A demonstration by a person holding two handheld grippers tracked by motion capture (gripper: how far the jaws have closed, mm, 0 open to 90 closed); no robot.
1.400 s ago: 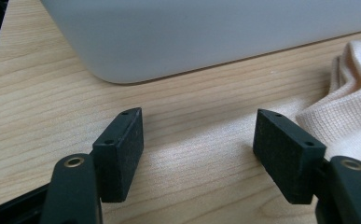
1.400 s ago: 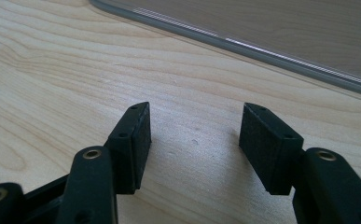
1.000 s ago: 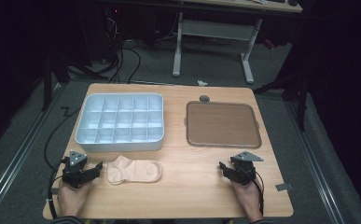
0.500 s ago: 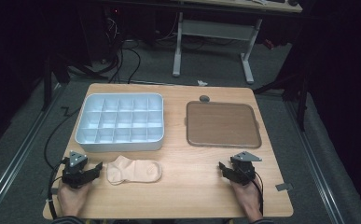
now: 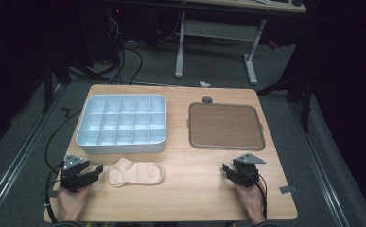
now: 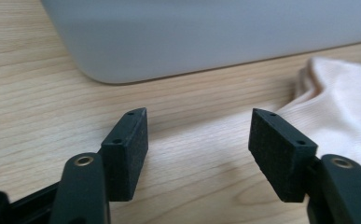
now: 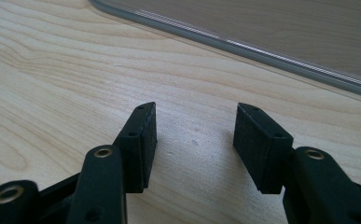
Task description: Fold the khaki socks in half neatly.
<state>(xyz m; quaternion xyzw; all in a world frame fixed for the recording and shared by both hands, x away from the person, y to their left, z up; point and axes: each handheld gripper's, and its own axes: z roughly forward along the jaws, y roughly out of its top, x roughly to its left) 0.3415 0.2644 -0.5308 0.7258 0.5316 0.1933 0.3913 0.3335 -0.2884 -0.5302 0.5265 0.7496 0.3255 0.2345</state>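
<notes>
High view, near edge of the light wooden table [image 5: 190, 198]: the left gripper [image 5: 95, 171] and the right gripper [image 5: 226, 170] are being held low over the wood, one in each hand, well apart. Both sets of jaws have just been closing a little, yet both are being kept wide with nothing between them; bare wood is being seen between the pads in each gripper view.

A pale peach fabric sock [image 5: 135, 173] is lying flat just beside the left gripper's jaws, its cuff end toward them; in the left gripper view the cloth [image 6: 341, 121] is being seen just past the right-hand pad, apart from it as far as can be told.

Judgement: the sock is being approached for a pick. The jaws are best being kept wide until the cuff is between them, then lowered so that one pad is being slid under the cloth edge; a pinch on the top layer alone could slip.

Farther off, a white plastic tray of many square compartments [image 5: 83, 142] is standing behind the sock, close to it, all cells empty. A flat brown rectangular tray with rounded corners [image 5: 225, 125] is lying beyond the right gripper.
</notes>
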